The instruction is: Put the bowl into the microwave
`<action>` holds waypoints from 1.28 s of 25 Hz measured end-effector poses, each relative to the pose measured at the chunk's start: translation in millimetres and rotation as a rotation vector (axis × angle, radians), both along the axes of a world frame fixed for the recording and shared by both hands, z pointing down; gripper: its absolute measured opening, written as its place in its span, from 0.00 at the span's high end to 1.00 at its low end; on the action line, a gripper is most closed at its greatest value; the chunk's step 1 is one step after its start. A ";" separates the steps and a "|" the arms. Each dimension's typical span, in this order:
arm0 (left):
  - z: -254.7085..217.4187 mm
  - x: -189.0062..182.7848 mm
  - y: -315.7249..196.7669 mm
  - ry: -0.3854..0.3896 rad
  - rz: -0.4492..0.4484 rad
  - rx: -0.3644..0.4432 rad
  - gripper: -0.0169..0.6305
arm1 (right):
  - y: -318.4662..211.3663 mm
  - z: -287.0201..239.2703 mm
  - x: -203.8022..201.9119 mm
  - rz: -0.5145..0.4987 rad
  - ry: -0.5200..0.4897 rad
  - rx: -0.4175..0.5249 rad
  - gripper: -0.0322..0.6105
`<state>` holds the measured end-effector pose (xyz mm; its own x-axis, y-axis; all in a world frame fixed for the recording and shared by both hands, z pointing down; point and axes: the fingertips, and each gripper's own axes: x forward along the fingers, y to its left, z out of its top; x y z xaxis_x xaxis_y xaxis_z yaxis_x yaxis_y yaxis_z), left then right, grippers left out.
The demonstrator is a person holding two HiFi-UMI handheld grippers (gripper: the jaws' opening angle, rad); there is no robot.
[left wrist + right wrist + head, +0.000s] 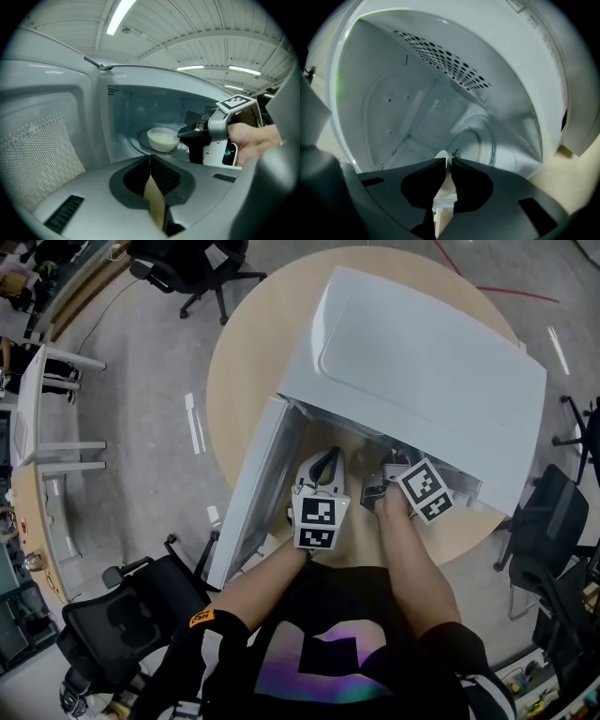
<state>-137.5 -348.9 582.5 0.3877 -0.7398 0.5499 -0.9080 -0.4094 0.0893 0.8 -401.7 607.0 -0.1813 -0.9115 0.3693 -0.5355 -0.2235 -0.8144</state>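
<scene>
I'm pinching the bowl (162,138) rim with my right claw (447,161) inside the microwave (422,362); my left claw (150,161) is hovering clenched, empty.

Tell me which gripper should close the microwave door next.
Probably left. The left gripper is shut, empty and beside the open door; the right gripper is inside the microwave, clamped on the bowl.

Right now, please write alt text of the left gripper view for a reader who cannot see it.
A white bowl is inside the open microwave, its rim held by the right gripper, which reaches in from the right. The door stands open at left; the left gripper has its jaws together in the foreground, empty.
</scene>
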 end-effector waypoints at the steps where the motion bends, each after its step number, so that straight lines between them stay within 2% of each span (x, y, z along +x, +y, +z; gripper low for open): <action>1: -0.6 -0.1 0.4 0.001 -0.001 0.001 0.90 | -0.8 -0.4 0.8 0.003 -0.001 0.006 0.89; 10: -7.0 -0.4 6.0 0.020 -0.018 0.010 0.90 | 5.2 -10.2 7.7 -0.007 0.052 0.041 0.89; 16: -13.4 -1.7 14.3 0.052 -0.036 0.017 0.90 | 23.9 -22.5 3.8 -0.080 0.150 0.058 0.89; 24: -32.1 -5.9 34.6 0.067 -0.029 0.042 0.90 | 64.0 -62.7 -20.3 -0.296 0.446 0.149 0.89; 32: -63.1 -10.5 65.8 0.159 -0.002 0.104 0.90 | 120.3 -90.2 -60.9 -0.494 0.656 0.218 0.90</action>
<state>-148.0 -283.0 519.4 0.4619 -0.7906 0.4019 -0.8867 -0.4218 0.1892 -60.1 -281.4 516.8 -0.3874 -0.8469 0.3642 -0.9092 0.2858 -0.3027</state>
